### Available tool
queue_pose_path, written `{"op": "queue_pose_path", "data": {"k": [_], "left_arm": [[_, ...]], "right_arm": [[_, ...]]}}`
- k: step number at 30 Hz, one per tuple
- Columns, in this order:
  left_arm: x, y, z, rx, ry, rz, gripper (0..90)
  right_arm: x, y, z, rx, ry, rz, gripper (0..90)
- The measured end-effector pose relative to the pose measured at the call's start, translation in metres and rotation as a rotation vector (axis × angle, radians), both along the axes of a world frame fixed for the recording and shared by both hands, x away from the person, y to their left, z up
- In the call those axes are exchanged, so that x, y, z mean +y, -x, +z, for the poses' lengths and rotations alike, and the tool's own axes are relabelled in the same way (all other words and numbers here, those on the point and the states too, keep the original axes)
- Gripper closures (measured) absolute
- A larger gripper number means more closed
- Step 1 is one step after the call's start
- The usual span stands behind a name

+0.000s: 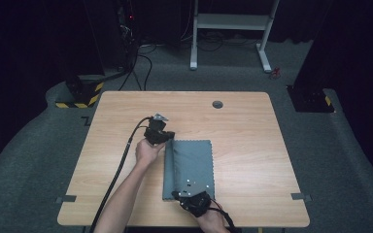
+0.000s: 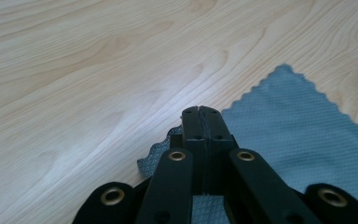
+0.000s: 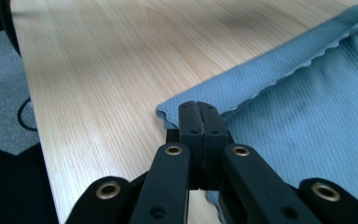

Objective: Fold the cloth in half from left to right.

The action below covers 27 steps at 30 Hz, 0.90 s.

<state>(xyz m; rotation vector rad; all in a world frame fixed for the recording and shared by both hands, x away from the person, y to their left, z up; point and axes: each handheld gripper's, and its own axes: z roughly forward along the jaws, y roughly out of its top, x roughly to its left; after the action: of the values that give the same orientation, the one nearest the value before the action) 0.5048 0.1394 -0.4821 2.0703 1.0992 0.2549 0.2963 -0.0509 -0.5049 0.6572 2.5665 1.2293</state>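
Observation:
A grey-blue cloth (image 1: 194,160) with scalloped edges lies on the wooden table (image 1: 247,126), its left edge lifted into a fold. In the high view my left gripper (image 1: 169,138) is at the cloth's far left corner and my right gripper (image 1: 177,194) at its near left corner. The left gripper (image 2: 200,112) has its jaws pressed together on that corner of the cloth (image 2: 298,126), and fabric shows between its arms. The right gripper (image 3: 198,107) is likewise shut on a corner of the cloth (image 3: 317,102), whose folded edge runs off to the upper right.
A dark round cable hole (image 1: 217,104) sits near the table's far edge. Grey tape tabs mark the left (image 1: 66,198) and right (image 1: 301,196) front corners. Beyond the table stand a white desk frame (image 1: 230,22) and a black-and-yellow base (image 1: 80,94) on grey carpet.

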Motion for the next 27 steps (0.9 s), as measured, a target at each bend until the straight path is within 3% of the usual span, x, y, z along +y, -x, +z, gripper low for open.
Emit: {"op": "queue_pose_path", "data": {"k": [4, 16, 27], "left_arm": [[-0.013, -0.002, -0.001, 0.004, -0.019, -0.021, 90.0], [-0.049, -0.006, 0.001, -0.009, -0.005, -0.076, 90.0], [-0.076, -0.009, -0.004, -0.013, -0.008, -0.106, 90.0]], "right_arm": [[-0.014, 0.003, -0.002, -0.006, -0.003, -0.029, 90.0], [-0.062, 0.008, -0.006, -0.001, -0.022, -0.12, 90.0], [-0.086, 0.012, -0.009, 0.003, -0.01, -0.174, 90.0]]}}
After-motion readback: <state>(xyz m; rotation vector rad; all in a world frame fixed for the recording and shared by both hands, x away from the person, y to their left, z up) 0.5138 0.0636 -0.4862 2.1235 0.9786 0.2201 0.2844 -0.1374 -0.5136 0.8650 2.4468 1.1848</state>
